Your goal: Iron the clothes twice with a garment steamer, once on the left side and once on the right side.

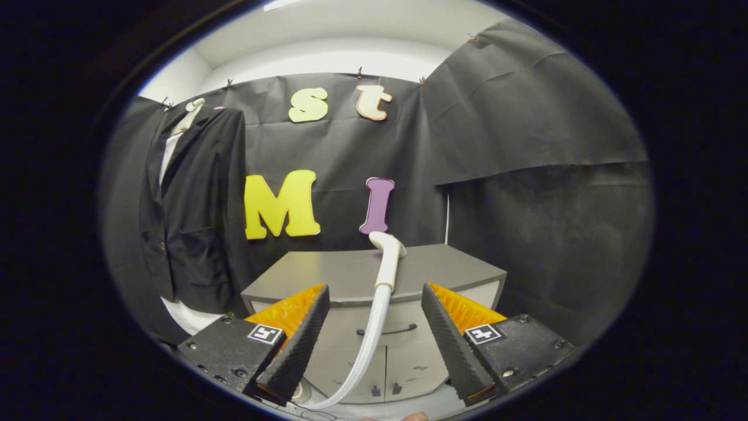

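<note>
**Claw open, lined up on the steamer handle**

Claw [374, 327] stands wide, its two ribbed fingers spread apart with nothing pressed between them. Seen through the gap, and still beyond the fingertips, the garment steamer head [388, 257] rises upright in white, its nozzle tipped toward the left; from its lower end a pale hose [365, 351] curves down and away to the left, passing between the fingers. Behind the steamer sits a grey cabinet [374, 275] that serves as the bench, with a dark handle on its front.

The clothes to be ironed, a dark jacket [196, 204] over a white shirt, hang against the booth wall well off to the left of the fingers, apart from the steamer.

By my reading, the step in hand is the approach to pick up the steamer; no ironing pass looks begun. The next move calls for easing forward until the handle lies squarely between the pads, closing firmly on the narrower shaft below the head, then lifting and swinging left toward the jacket. The trailing hose may drag or tug as it goes.
</note>
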Motion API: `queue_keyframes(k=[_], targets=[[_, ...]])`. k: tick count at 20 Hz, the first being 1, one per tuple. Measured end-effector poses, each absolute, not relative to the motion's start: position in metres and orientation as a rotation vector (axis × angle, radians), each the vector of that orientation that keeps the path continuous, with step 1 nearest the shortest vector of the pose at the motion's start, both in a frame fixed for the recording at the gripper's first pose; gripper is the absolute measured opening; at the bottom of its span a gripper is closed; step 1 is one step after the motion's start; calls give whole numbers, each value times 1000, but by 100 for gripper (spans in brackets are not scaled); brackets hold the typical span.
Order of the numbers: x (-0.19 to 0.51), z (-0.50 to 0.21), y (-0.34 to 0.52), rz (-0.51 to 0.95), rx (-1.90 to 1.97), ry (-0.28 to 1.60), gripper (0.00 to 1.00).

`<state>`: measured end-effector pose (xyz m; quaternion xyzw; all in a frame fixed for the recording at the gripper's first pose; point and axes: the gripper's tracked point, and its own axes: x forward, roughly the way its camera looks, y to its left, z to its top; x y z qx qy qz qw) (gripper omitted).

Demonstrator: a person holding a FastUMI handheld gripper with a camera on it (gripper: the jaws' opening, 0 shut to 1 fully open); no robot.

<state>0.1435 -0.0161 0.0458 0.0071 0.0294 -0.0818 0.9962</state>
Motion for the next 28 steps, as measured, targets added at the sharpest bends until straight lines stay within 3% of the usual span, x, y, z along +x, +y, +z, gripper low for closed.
queue_keyframes(k=[7,12,20,24,25,28], targets=[[228,87,-28,-66,45,110,99],[283,61,-46,-69,118,340,99],[348,29,-78,-120,166,534,97],[370,14,-78,-130,169,602,91],[371,9,-80,-138,175,627,85],[371,4,-82,-146,198,674,79]])
